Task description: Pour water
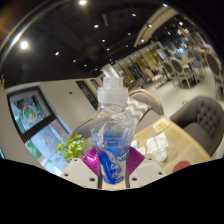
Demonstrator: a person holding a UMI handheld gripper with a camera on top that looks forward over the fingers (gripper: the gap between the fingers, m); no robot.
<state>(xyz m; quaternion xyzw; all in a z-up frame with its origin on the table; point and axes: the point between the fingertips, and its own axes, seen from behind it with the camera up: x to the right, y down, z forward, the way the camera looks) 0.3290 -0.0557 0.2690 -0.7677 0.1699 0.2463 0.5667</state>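
The water bottle [113, 130], thin clear plastic, likely crushable and slippery, is clamped at its labelled lower body between both gripper [113, 165] pads, tilted left.

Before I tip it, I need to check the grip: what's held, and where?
The jaws grip the water bottle by its lower body, pink pads at each side.

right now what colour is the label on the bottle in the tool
Blue, with some white print, wrapped round the clear bottle held between the tool fingers. Gripper view shows it best.
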